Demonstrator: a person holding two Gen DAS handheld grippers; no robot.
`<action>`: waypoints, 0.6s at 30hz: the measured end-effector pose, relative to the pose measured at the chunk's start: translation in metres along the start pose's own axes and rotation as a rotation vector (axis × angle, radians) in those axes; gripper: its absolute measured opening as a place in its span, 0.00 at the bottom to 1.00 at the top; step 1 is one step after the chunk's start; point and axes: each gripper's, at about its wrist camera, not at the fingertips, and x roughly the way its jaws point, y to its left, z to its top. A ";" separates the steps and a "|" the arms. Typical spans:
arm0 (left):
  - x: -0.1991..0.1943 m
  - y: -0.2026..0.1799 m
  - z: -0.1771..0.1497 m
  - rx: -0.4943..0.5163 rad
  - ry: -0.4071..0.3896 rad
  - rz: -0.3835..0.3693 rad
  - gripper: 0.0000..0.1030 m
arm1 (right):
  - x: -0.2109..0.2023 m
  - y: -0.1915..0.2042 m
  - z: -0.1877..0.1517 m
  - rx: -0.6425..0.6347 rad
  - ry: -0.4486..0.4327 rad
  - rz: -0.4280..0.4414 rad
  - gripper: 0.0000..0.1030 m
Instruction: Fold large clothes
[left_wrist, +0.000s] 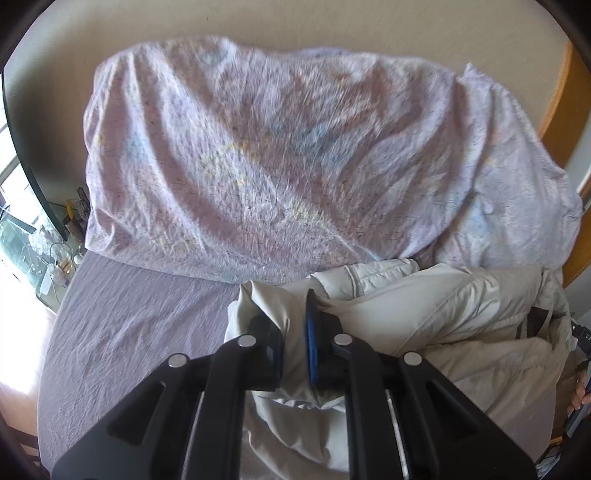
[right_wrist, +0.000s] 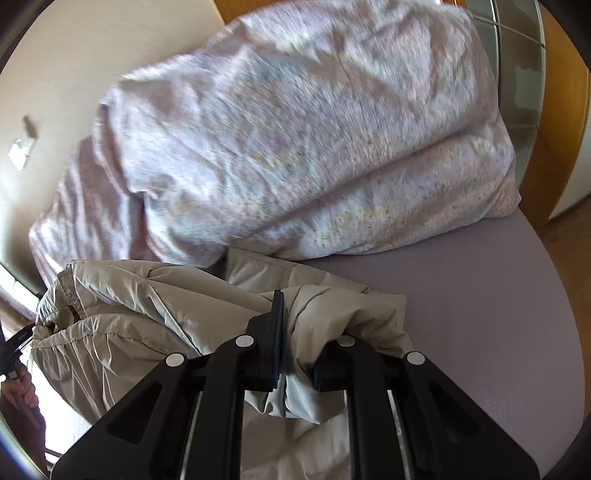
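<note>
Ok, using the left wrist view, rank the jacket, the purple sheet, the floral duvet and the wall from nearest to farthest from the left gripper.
1. Jacket: clamped in the left gripper.
2. Purple sheet: just left, beneath.
3. Floral duvet: heaped ahead.
4. Wall: behind the duvet.

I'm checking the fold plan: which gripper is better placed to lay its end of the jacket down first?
Probably the right gripper: bare purple sheet lies open beside it. The left gripper, also clamping the beige jacket, has the floral duvet just ahead.

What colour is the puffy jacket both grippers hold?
Pale beige-grey quilted jacket, clearest in the right wrist view.
</note>
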 end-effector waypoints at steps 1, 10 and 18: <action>0.008 0.000 0.003 -0.004 0.012 0.004 0.11 | 0.010 -0.002 0.002 0.014 0.015 -0.010 0.12; 0.071 0.002 0.014 -0.053 0.093 0.042 0.15 | 0.069 -0.016 0.010 0.100 0.095 -0.044 0.12; 0.112 0.001 0.015 -0.076 0.126 0.065 0.17 | 0.105 -0.024 0.013 0.169 0.148 -0.045 0.14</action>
